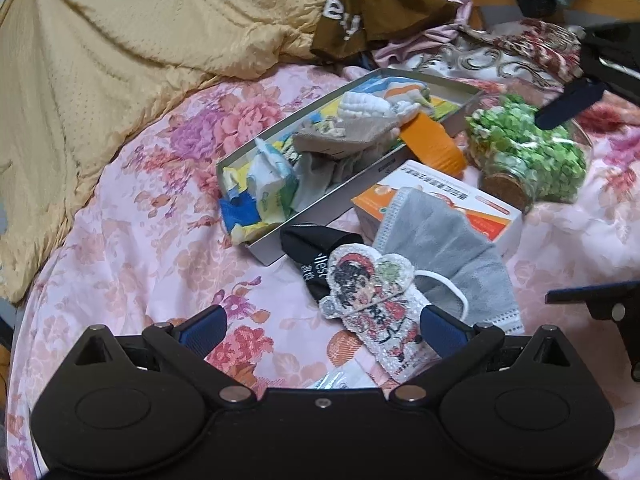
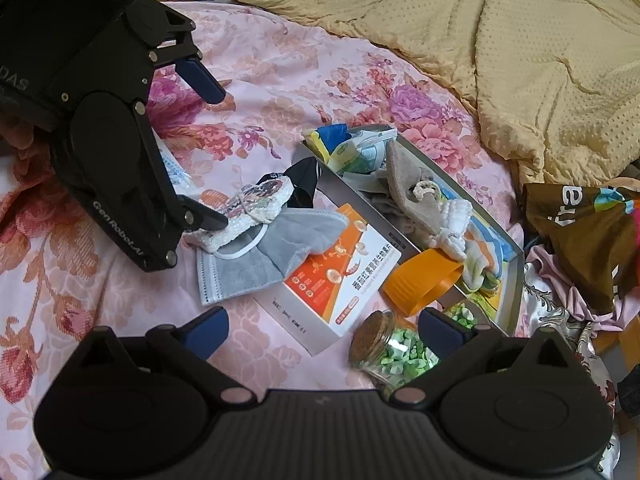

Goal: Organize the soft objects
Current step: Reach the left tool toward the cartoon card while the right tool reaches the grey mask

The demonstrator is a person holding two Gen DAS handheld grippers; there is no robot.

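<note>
left gripper (image 1: 322,326) fingers spread over the cartoon patch (image 1: 372,300); right gripper (image 2: 322,330) fingers released, jar (image 2: 390,350) at 3 o'clock.

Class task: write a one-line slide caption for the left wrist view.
Open left tool above a cartoon patch and grey face mask beside a cluttered tin.

1. A glass jar (image 2: 394,354) with a cork stopper, filled with green bits, lies on its side on the floral bedsheet (image 1: 132,240).
2. An orange-and-white carton (image 2: 340,280) lies just beside the jar.
3. A crumpled yellow blanket (image 1: 120,40) covers the bed's far part.
</note>
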